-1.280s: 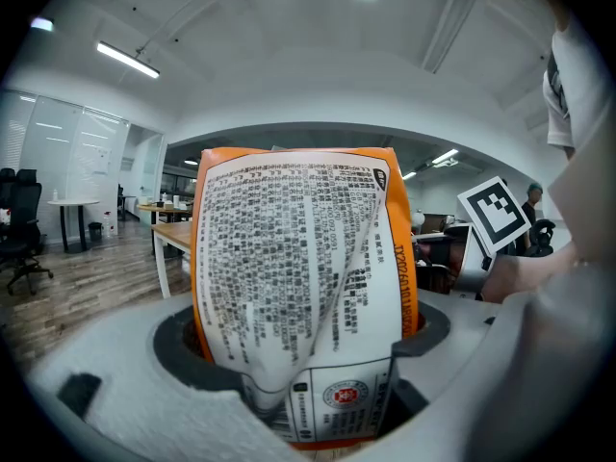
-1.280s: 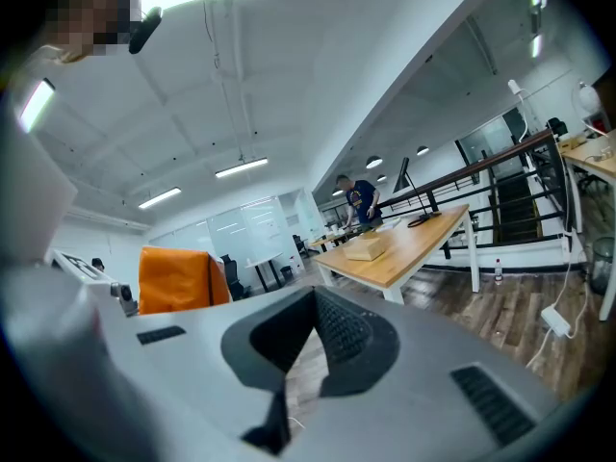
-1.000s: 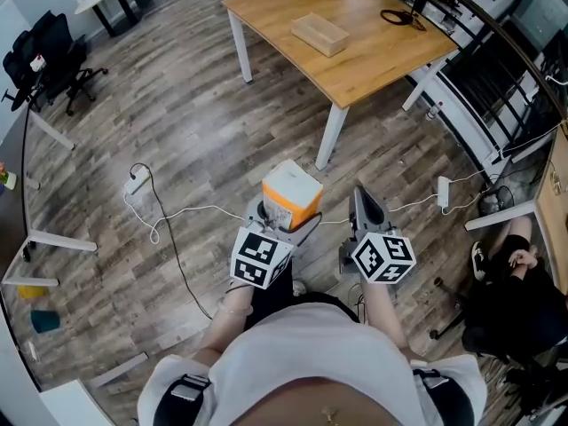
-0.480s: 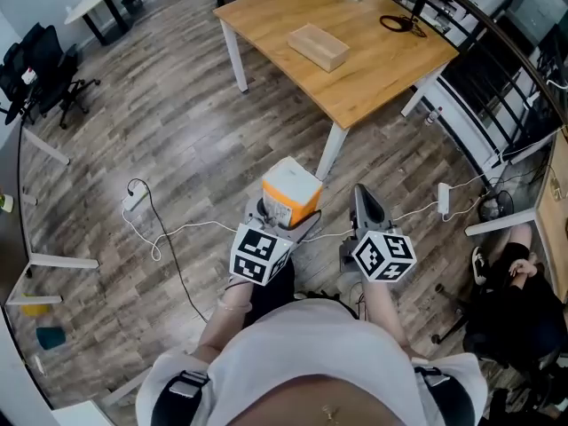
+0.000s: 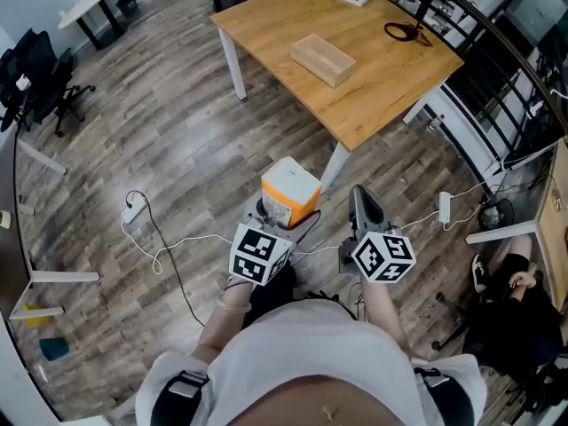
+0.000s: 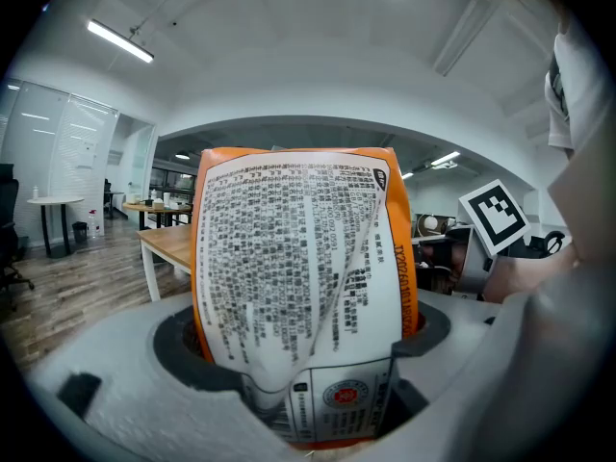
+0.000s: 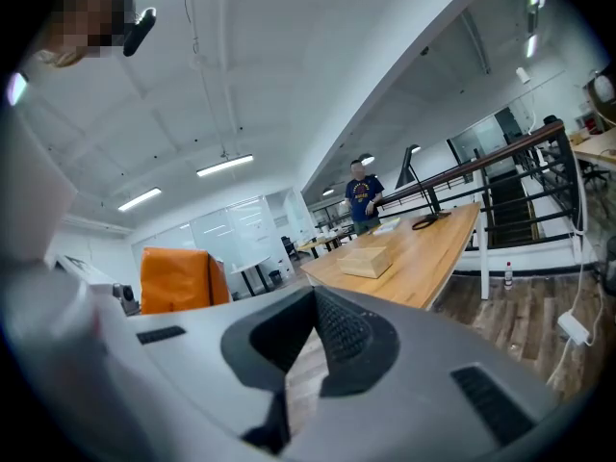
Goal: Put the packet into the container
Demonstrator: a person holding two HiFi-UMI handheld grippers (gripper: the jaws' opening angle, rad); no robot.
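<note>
The packet (image 6: 298, 287) sits in my left gripper (image 6: 303, 354), wedged between jaws that stand wide apart and press on its two orange sides. Its long axis runs along the jaws. The lower end is seated deep between them, and the far end points up and away from the gripper, out ahead of me. Its white printed face, with a seam down the middle, is turned back toward the gripper's camera. From the head view the packet (image 5: 290, 193) shows as an orange and white block standing out of the left gripper (image 5: 286, 213). It is held in the air above the wood-plank floor (image 5: 177, 122), just in front of my body. In the right gripper view its plain orange side (image 7: 176, 279) shows off to the left.

My right gripper (image 5: 362, 201) hangs just beside the left one at about the same height. Its jaws (image 7: 313, 301) are closed tip to tip with nothing between them.

Well ahead of both grippers stands a wooden table (image 5: 382, 69). On it lies a tan box (image 5: 322, 59), low and oblong, with a coiled black cable (image 5: 404, 32) further back. A white power strip (image 5: 135, 208) with its cord lies on the floor to my left.
</note>
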